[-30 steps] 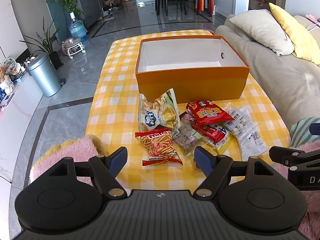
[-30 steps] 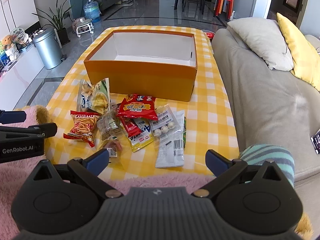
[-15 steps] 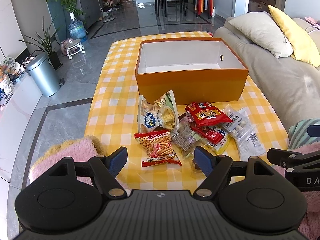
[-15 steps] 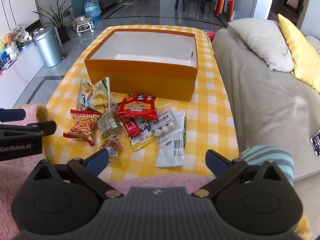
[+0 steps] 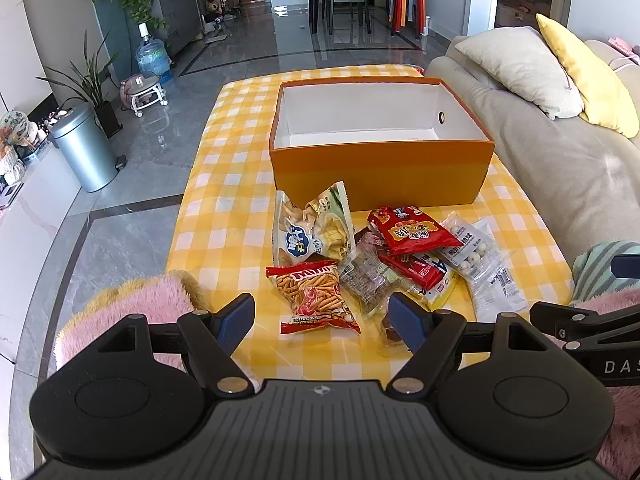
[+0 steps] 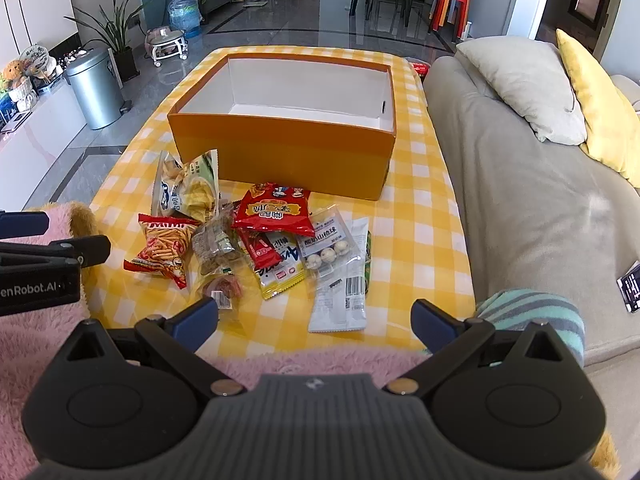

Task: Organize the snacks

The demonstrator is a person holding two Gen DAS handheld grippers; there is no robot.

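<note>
The orange box (image 5: 380, 178) sits empty on the checked table (image 5: 224, 200). Light, crinkly snack bags (image 5: 360, 256) lie just before it; pinch an edge gently. Left gripper (image 5: 322, 322) and right gripper (image 6: 316, 320) hang wide apart, holding nothing.

An orange box (image 5: 380, 178) with a white inside stands open and empty on the yellow-checked tabletop (image 5: 224, 216). The snack packets lie in a loose heap just in front of it. A pale green chip bag (image 5: 312, 228) leans nearest the box wall. A red bag of stick snacks (image 5: 314, 296) lies flat below it. A clear packet of dark pieces (image 5: 368, 276) sits in the middle, partly under a red packet (image 5: 408, 230). A clear pouch of white balls (image 5: 472, 252) lies to the right.
</note>
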